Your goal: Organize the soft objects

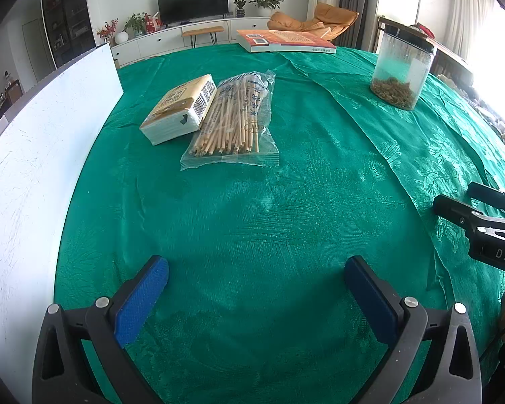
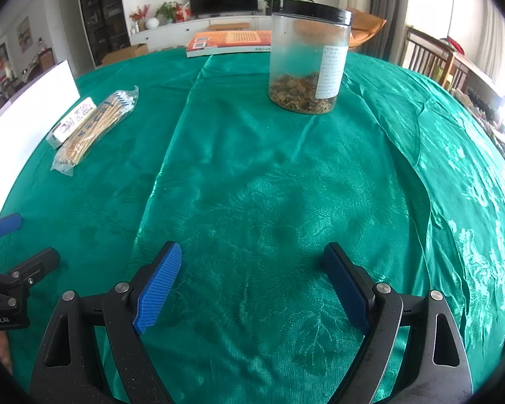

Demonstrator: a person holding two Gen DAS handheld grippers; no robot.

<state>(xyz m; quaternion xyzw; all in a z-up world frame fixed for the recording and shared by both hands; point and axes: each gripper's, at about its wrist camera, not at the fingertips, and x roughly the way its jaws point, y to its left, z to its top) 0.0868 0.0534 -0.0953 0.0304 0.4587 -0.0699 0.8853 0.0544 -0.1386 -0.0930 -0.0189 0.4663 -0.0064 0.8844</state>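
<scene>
A tissue pack (image 1: pixel 180 109) with a yellow and white wrapper lies on the green tablecloth (image 1: pixel 252 202), touching a clear bag of cotton swabs (image 1: pixel 234 123) on its right. Both also show far left in the right wrist view, the tissue pack (image 2: pixel 71 122) and the swab bag (image 2: pixel 96 127). My left gripper (image 1: pixel 256 271) is open and empty, hovering over bare cloth well short of them. My right gripper (image 2: pixel 252 259) is open and empty over the cloth, in front of a clear jar (image 2: pixel 308 60).
The black-lidded jar (image 1: pixel 400 70) holds brown dried bits. A book (image 1: pixel 286 41) lies at the table's far edge. A white board (image 1: pixel 40 155) stands along the left side. The right gripper (image 1: pixel 481 222) shows at the left view's right edge.
</scene>
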